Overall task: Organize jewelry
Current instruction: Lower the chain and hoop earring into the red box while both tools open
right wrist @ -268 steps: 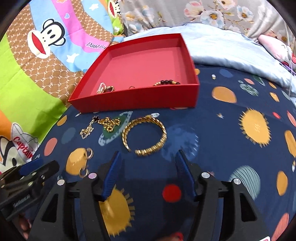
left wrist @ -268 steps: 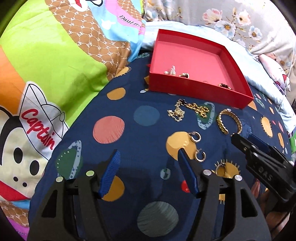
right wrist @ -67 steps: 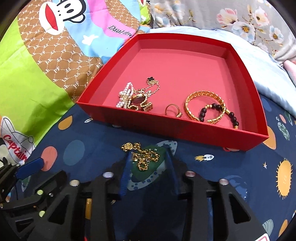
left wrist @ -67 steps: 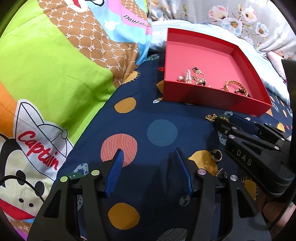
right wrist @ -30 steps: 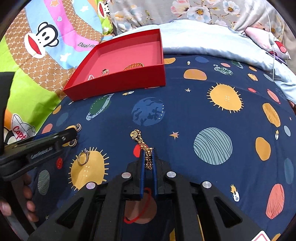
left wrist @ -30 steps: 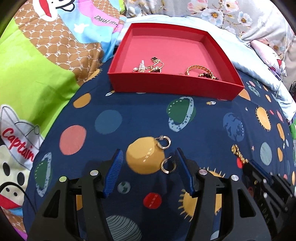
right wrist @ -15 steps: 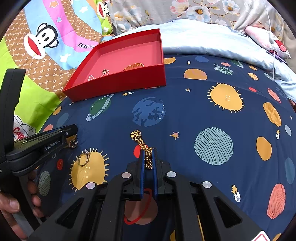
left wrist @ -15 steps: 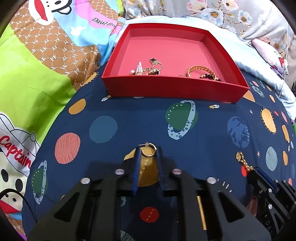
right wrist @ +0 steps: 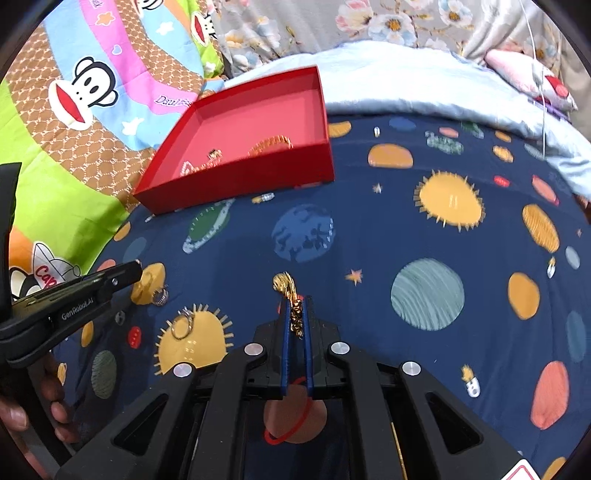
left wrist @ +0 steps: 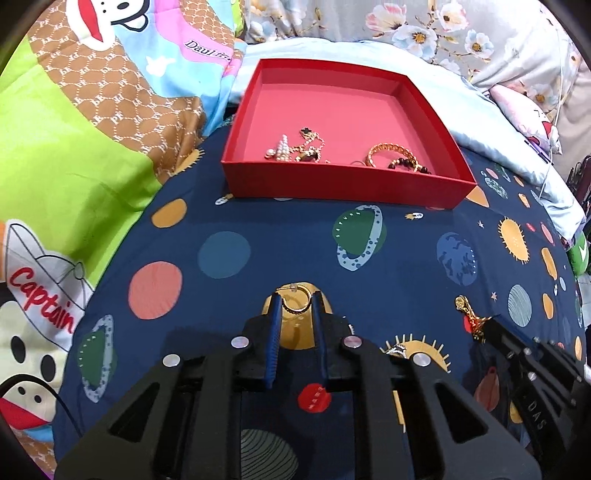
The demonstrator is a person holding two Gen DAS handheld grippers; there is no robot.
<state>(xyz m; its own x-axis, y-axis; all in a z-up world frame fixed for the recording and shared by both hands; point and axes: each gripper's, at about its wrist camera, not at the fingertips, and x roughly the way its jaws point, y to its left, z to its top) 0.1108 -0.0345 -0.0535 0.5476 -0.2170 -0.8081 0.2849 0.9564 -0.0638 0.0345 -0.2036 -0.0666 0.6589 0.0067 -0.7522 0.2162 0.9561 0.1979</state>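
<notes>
"GenRobot.AI" lettering marks the left tool [right wrist: 138, 271].

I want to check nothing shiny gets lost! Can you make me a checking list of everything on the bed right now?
Surface: dark blue planet-print bedcover, soft, lying over a cartoon monkey blanket.
Job's things: red cardboard tray holds a pearl piece, gold chain bangle and dark bead bracelet. Gold hoop earring and gold chain necklace are both gripped. Second small hoop earring and silver ring lie loose on the cover.
Clutter: nothing seen.
Tongs: left tongs have just closed on the hoop earring; right tongs shut on the necklace.
Cables: thin white cord at far right.
Surroundings: floral grey pillow, pale blue sheet.
</notes>
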